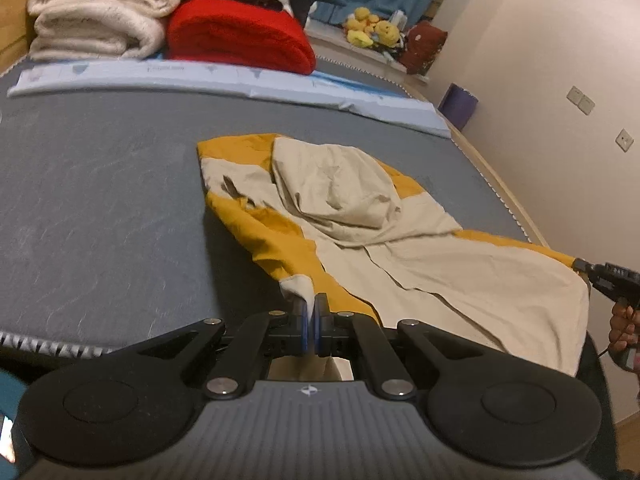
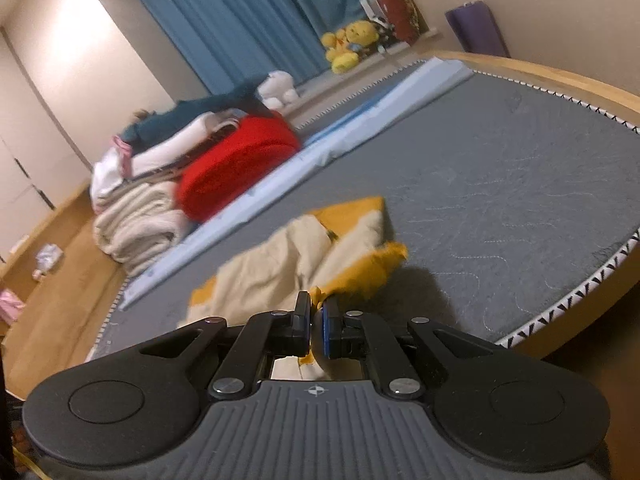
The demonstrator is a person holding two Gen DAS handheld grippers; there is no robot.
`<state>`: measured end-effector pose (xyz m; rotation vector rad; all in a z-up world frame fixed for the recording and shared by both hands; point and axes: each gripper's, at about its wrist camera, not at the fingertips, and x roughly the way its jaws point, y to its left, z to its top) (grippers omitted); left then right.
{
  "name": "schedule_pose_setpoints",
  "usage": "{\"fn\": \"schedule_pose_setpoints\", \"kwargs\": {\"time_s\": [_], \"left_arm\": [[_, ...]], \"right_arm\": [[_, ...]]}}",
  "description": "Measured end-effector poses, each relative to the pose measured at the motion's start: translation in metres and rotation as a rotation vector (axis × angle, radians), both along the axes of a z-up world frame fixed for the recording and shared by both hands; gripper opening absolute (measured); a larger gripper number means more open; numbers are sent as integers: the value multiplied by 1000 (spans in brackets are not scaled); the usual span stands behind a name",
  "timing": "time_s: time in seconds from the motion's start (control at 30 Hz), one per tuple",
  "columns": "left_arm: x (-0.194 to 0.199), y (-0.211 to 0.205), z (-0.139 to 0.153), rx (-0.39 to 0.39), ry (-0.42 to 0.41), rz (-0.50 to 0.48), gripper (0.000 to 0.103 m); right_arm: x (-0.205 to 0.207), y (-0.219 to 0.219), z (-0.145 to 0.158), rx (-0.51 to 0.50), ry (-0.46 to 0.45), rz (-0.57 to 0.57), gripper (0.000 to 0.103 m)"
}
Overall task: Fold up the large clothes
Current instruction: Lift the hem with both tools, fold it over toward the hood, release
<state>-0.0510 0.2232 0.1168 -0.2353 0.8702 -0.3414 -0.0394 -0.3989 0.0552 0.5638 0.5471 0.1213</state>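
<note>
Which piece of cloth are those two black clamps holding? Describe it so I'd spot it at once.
Start at the grey mattress. Folded blankets are stacked at its far edge; nearer, alone, lies the garment. It is the only two-coloured piece, cream with mustard-yellow panels, and the left gripper and right gripper pinch its near edge.

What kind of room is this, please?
Most likely a bedroom. A large grey mattress in a wooden frame fills the view, folded blankets are piled at its far side, and blue curtains hang behind yellow plush toys.
</note>
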Motion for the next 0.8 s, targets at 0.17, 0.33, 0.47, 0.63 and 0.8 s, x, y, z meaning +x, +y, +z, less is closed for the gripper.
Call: {"fn": "schedule_pose_setpoints", "kwargs": {"time_s": [0.17,0.33,0.47,0.63,0.8], "left_arm": [[32,24,-19,-67,87,68,3],[125,40,-75,-108,148,189,3],[197,55,-116,-167,175,292,15],[215,81,-138,-180,182,477,41],[215,77,-136,-138,148,433,46]], "right_arm": [[25,-17,-12,80,42,-32,5],[125,-18,-38,60,139,-44,5],[210,-22,-60,82,214,-97,17],[235,-20,-80,18,182,-200,21],[232,-14,-105,-21,231,-191,23]]}}
